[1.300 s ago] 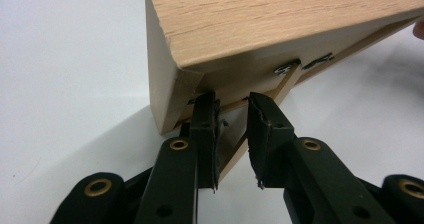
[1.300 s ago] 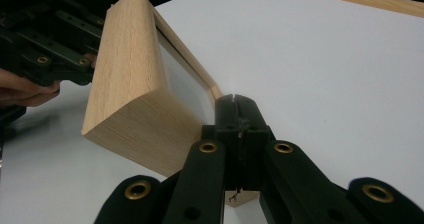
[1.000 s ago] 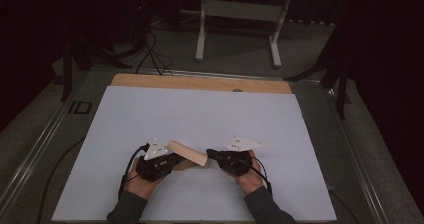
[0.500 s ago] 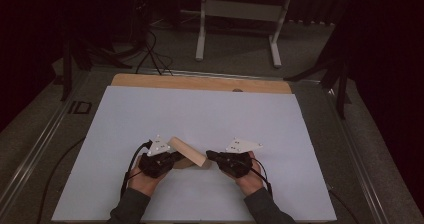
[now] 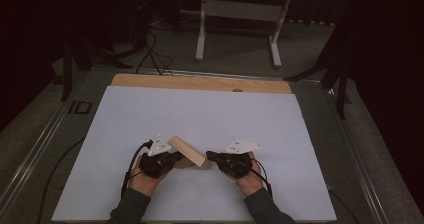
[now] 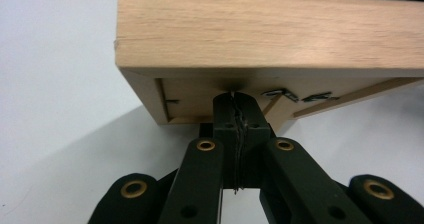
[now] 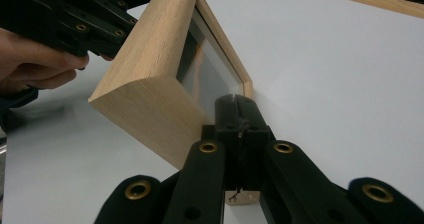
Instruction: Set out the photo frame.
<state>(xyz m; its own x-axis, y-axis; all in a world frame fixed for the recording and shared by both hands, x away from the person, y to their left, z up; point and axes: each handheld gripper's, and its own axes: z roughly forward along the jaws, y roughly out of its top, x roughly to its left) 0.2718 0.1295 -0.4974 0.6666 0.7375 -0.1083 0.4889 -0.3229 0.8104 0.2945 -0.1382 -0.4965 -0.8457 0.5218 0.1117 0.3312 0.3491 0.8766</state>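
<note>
A wooden picture frame (image 5: 189,153) stands tilted up off the white table (image 5: 200,114), close to the near edge and a little left of its middle, caught between the two grippers. The left gripper (image 5: 172,157) meets the frame's left end; in the left gripper view its jaws are pressed together with no gap, their tips against the underside of the frame (image 6: 270,39), at the recessed back panel where small metal tabs sit. Whether anything thin is pinched there cannot be told. The right gripper (image 5: 210,156) meets the frame's right end; in the right gripper view its jaws are likewise closed tight, their tips touching the frame (image 7: 150,79) at its lower corner, beside the glass face. The left hand (image 7: 35,64) and its gripper sit at the frame's far end.
</note>
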